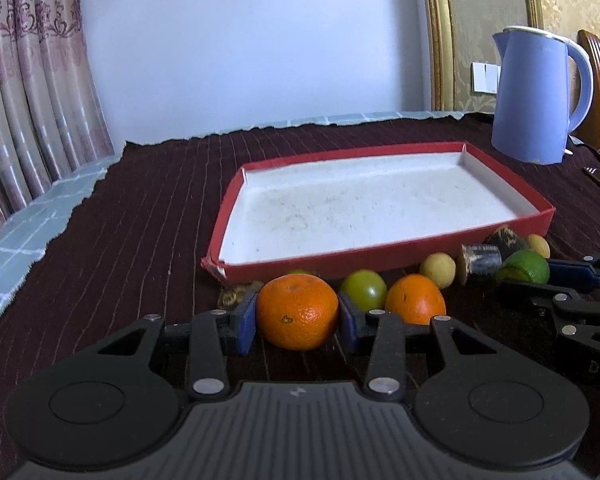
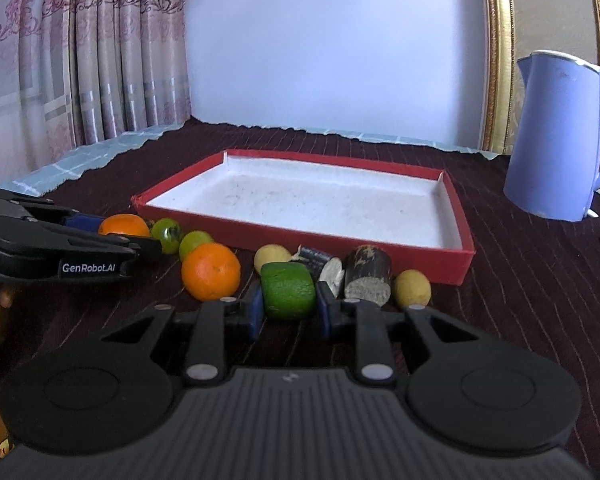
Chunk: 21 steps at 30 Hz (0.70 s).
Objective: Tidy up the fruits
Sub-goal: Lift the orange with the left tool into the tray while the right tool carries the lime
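Note:
A red tray (image 1: 380, 258) with a white inside stands on the dark cloth; it also shows in the right wrist view (image 2: 340, 240). A row of fruits lies in front of it. My left gripper (image 1: 298, 316) is shut on an orange (image 1: 297, 311), also seen in the right wrist view (image 2: 124, 225). My right gripper (image 2: 289, 306) is shut on a green lime (image 2: 287, 290), which also shows in the left wrist view (image 1: 526, 266). A second orange (image 2: 211, 271), green fruits (image 2: 166, 232), yellow fruits (image 2: 412, 289) and two dark sugarcane pieces (image 2: 367, 274) lie on the cloth.
A blue kettle (image 1: 540, 94) stands at the back right, also seen in the right wrist view (image 2: 560, 136). Curtains (image 1: 32, 80) hang at the left. The cloth ends at a tiled edge (image 1: 40, 216) on the left and back.

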Motion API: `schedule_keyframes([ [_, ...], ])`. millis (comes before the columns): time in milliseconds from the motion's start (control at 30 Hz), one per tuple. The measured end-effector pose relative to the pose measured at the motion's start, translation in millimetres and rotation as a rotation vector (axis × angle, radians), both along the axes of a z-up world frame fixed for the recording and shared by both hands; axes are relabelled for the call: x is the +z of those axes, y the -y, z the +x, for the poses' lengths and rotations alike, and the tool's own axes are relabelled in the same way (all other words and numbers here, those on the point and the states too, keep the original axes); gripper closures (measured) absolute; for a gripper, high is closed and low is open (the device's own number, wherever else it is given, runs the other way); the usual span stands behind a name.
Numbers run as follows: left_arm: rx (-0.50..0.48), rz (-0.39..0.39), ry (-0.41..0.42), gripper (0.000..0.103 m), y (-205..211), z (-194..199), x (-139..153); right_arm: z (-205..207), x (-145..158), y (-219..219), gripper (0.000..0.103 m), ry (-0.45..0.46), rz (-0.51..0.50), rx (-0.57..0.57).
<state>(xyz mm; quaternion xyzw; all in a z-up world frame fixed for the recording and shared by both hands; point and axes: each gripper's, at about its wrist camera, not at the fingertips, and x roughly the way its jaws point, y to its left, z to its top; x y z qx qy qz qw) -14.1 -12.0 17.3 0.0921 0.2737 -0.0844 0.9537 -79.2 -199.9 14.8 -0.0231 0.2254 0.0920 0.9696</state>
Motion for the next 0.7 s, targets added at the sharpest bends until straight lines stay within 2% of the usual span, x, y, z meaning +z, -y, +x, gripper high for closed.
schedule_keyframes([
  [333, 0.009, 0.022, 0.031, 0.062, 12.9, 22.7, 17.5, 13.9, 20.2, 7.3, 0.078, 0.051, -0.024, -0.029],
  [700, 0.008, 0.052, 0.029, 0.062, 25.6, 36.5, 17.7, 27.0, 29.7, 9.3, 0.078, 0.065, -0.032, -0.045],
])
